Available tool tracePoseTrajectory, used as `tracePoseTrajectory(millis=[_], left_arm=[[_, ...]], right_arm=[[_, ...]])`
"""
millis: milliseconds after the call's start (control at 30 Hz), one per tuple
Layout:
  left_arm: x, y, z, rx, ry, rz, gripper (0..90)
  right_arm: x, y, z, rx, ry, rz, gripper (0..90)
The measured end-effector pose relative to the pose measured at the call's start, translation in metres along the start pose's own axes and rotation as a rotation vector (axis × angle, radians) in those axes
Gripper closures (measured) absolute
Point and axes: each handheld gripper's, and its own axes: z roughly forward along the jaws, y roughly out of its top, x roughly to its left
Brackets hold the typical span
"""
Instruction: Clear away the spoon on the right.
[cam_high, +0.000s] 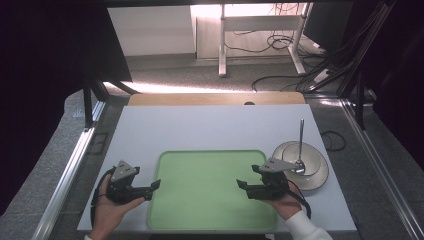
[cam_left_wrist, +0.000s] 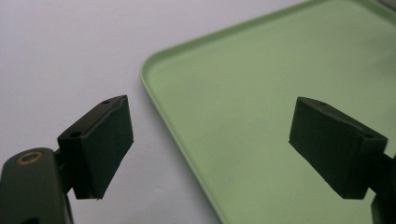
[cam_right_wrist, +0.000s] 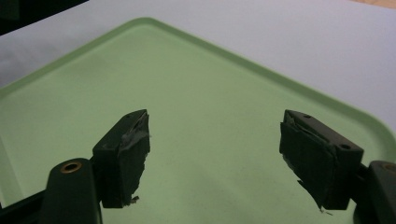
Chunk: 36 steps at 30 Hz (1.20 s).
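A white tabletop (cam_high: 210, 125) is seen, with grey carpet and desk legs beyond at twelve o'clock. At its centre a green tray (cam_high: 212, 187) lies bare. At three o'clock of the tray a white plate (cam_high: 315, 172) is set, with a spoon (cam_high: 300, 145) resting in it. Nothing appears moved yet; all seems left to do. The left gripper (cam_high: 150, 187) and right gripper (cam_high: 243, 186) are held with jaws apart, empty.

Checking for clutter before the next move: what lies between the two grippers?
In the high view, just bare green tray lies between the left gripper and right gripper; nothing rests on it.
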Motion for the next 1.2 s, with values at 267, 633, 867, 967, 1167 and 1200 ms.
tracePoseTrajectory(millis=[267, 633, 867, 967, 1167, 1200], left_arm=[[0.002, -0.005, 0.003, 0.008, 0.007, 0.006, 14.6], [-0.002, -0.013, 0.01, 0.027, 0.026, 0.022, 15.3], [-0.001, -0.012, 0.011, 0.024, 0.027, 0.025, 15.6], [-0.002, -0.012, 0.01, 0.027, 0.031, 0.046, 15.4], [-0.006, -0.008, 0.006, 0.032, 0.007, 0.057, 15.0], [-0.005, -0.008, 0.006, 0.029, 0.006, 0.05, 15.0]], right_arm=[[0.001, -0.002, 0.002, 0.02, -0.015, -0.035, 24.7], [0.007, 0.012, 0.005, 0.02, 0.0, -0.073, 23.1], [0.008, 0.02, -0.001, 0.001, 0.007, -0.072, 23.8], [0.008, 0.023, -0.004, -0.009, 0.015, -0.064, 23.8], [0.005, 0.037, -0.014, -0.027, 0.025, -0.052, 25.9], [0.005, 0.044, -0.016, -0.036, 0.037, -0.045, 27.5]])
